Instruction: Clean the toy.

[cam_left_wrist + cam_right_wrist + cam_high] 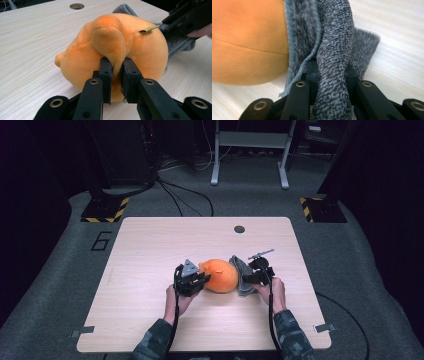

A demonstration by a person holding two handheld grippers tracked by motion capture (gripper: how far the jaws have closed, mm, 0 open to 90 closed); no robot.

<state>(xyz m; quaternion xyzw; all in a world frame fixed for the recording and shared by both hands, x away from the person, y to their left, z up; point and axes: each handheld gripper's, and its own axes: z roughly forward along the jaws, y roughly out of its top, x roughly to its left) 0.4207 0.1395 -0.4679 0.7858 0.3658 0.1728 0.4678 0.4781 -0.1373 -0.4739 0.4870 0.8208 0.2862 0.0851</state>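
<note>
Near the middle of the table [150, 250], a little toward the person's edge, lies an orange plush toy [218, 275] with a grey cloth [242, 272] pressed against its 3 o'clock side. The left gripper [192, 281] sits at the toy's 9 o'clock; in the left gripper view its jaws are nearly closed, pinching a soft nub of the toy [110, 45] between them. The right gripper [257, 272] is at the cloth's 3 o'clock, and in the right gripper view its jaws clamp a thick fold of the cloth [334, 50], which bulges up between them.

The step in hand looks like a two-handed one: the toy is held fast while the cloth is worked against it, whether to wipe or to wrap I cannot tell. The next move probably calls for a firm left grip (plush slips easily) while the right draws the cloth across the toy's surface.

No container stands on the table; a round hole [239, 229] lies toward 12 o'clock.
</note>
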